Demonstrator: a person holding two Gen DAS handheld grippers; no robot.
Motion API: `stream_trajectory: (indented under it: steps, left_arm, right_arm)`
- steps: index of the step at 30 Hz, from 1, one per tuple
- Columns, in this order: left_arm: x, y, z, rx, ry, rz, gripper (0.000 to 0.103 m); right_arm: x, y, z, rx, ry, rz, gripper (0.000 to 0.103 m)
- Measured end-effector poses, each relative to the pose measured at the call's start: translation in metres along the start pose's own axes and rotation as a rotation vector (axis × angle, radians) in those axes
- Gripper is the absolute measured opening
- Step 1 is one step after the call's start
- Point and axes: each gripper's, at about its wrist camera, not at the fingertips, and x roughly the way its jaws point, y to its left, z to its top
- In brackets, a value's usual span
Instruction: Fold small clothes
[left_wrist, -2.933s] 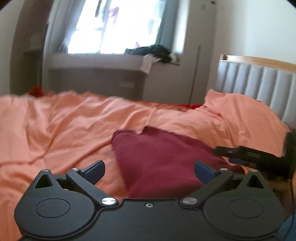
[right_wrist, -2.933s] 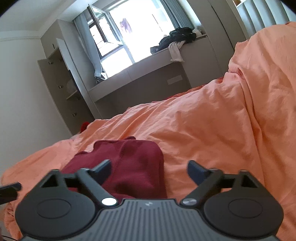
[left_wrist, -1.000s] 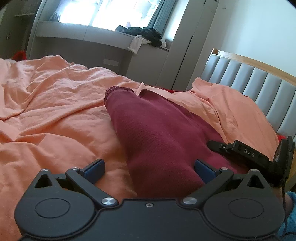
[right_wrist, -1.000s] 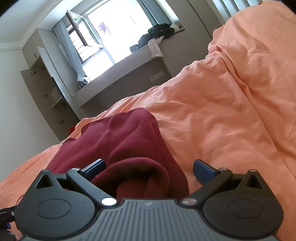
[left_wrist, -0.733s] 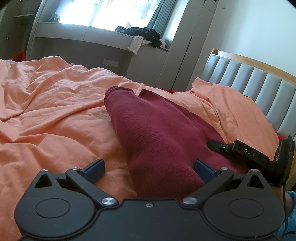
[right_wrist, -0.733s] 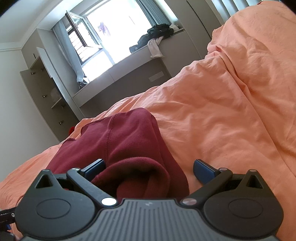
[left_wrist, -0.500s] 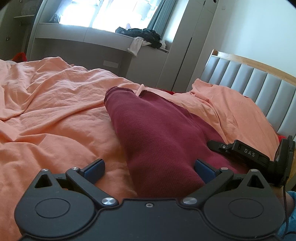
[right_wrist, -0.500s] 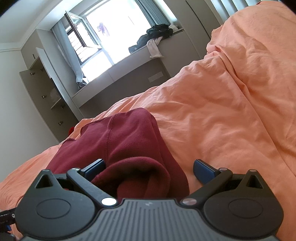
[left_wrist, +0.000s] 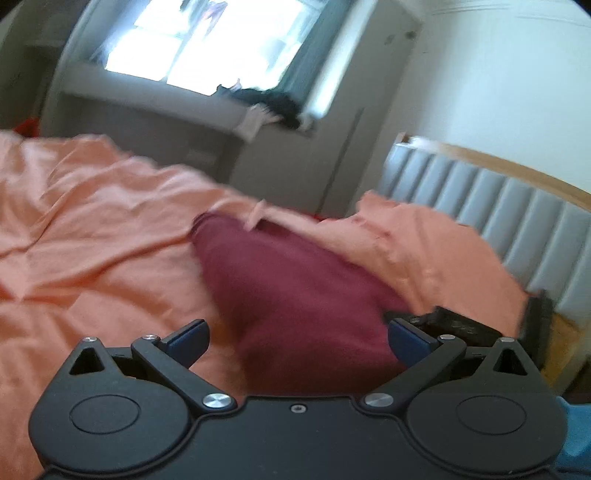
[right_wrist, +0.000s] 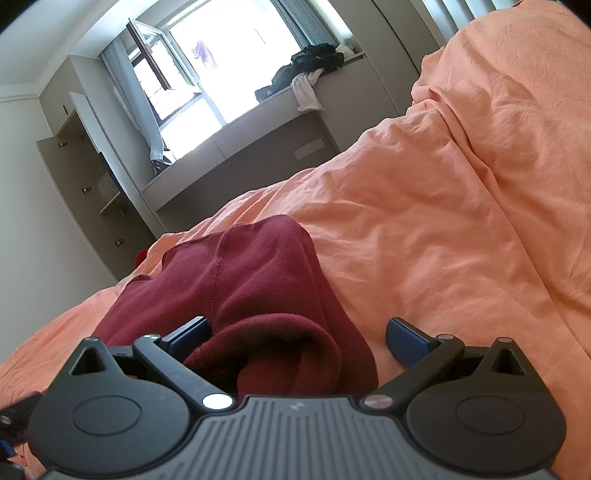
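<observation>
Right wrist view: maroon garment (right_wrist: 251, 280) is seen lying on the orange bed sheet (right_wrist: 443, 221), bunched w/ a rolled edge between the fingers of the right tool (right_wrist: 297, 334), which are spread wide, nothing clamped. Left wrist view is motion-blurred; left tool (left_wrist: 297, 336) is also held apart over the same garment (left_wrist: 295, 295), approx mid-bed, headboard (left_wrist: 480, 199) beyond.
</observation>
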Motion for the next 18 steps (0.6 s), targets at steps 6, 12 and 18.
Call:
stream_trajectory:
  steps: [6, 12, 18]
  left_arm:
    - [0.008, -0.006, -0.005, 0.055, 0.063, -0.018, 0.103]
    - [0.023, 0.012, -0.007, -0.042, 0.161, -0.05, 0.103]
    - [0.025, 0.008, -0.014, 0.008, 0.145, -0.037, 0.103]
  right_arm:
    - [0.002, -0.005, 0.015, 0.03, 0.009, 0.039, 0.103]
    - [0.013, -0.006, 0.024, 0.024, -0.037, 0.026, 0.083]
    - [0.01, 0.035, 0.018, -0.297, -0.132, -0.039, 0.043]
